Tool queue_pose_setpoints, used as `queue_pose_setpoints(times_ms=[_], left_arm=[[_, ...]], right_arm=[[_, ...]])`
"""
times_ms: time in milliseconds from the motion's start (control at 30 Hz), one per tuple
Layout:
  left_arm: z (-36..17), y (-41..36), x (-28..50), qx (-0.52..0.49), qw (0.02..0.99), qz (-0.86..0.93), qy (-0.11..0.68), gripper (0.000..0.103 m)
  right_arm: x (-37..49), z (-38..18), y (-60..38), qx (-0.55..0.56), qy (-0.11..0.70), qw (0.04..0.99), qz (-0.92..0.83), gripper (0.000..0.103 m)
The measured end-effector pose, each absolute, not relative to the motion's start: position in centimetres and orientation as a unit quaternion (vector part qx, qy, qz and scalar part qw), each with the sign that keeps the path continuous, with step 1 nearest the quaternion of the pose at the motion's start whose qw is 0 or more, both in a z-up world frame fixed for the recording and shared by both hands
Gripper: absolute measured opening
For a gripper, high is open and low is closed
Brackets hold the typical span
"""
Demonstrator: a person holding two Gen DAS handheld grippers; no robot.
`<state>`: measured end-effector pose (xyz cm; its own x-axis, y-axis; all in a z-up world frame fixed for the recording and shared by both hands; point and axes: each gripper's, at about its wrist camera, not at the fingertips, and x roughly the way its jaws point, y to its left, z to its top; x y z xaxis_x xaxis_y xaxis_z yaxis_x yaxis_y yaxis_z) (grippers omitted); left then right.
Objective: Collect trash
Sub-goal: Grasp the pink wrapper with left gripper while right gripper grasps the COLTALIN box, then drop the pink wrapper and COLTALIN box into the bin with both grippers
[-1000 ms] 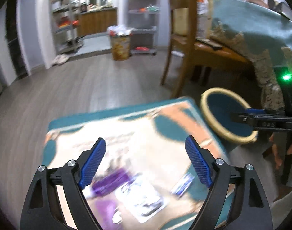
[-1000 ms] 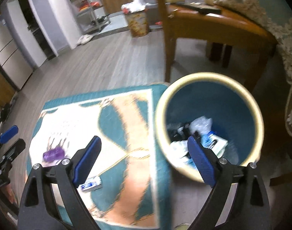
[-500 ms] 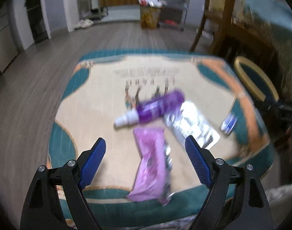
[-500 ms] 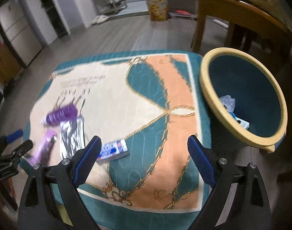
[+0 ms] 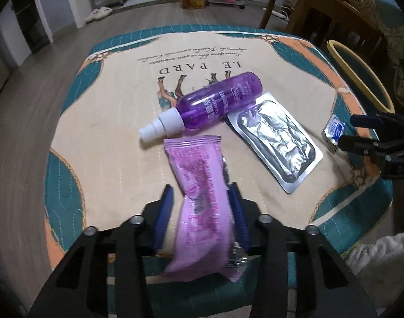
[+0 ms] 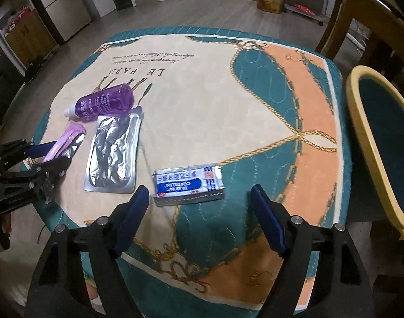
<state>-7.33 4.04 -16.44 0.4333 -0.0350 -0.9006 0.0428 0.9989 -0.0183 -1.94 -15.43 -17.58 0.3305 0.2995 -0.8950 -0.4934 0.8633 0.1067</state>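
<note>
Left gripper point(image 5: 202, 212) clamping pink wrapper point(image 5: 202, 201), right gripper point(image 6: 199, 220) agape

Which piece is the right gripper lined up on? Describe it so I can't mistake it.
On the patterned cloth, just ahead of the open right gripper, lies a small flat sachet. It is white with a blue label, unlike the larger plain silver foil pouch to its left.

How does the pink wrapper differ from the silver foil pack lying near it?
The pink wrapper is crinkled, narrow and pinched between the left tongs; the silver foil pack lies flat, wider, with nothing gripping it. The wrapper is printed; the pack is plain and shiny. Both are trash on the patterned cloth.
</note>
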Motion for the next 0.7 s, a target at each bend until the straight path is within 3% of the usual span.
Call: queue_pose_setpoints(times_ms=[33,167,700], left_arm=[[-16.4,4.1,-7.3,0.002,0.846,-0.023,0.532,0.031],[-16.1,4.1,-6.9,-0.001,0.845,-0.022,0.534,0.026],[-9.7,0.2,-5.1,-0.01,0.893,-0.068,0.445,0.024]], right_arm=[[-2.0,-17.7,-15.2,-0.099,0.523,0.81,0.245,0.076],[-2.0,-17.9,-14.3,-0.127,0.523,0.805,0.25,0.059],[-0.3,-12.8,-18.2,-0.051,0.48,0.843,0.237,0.058]])
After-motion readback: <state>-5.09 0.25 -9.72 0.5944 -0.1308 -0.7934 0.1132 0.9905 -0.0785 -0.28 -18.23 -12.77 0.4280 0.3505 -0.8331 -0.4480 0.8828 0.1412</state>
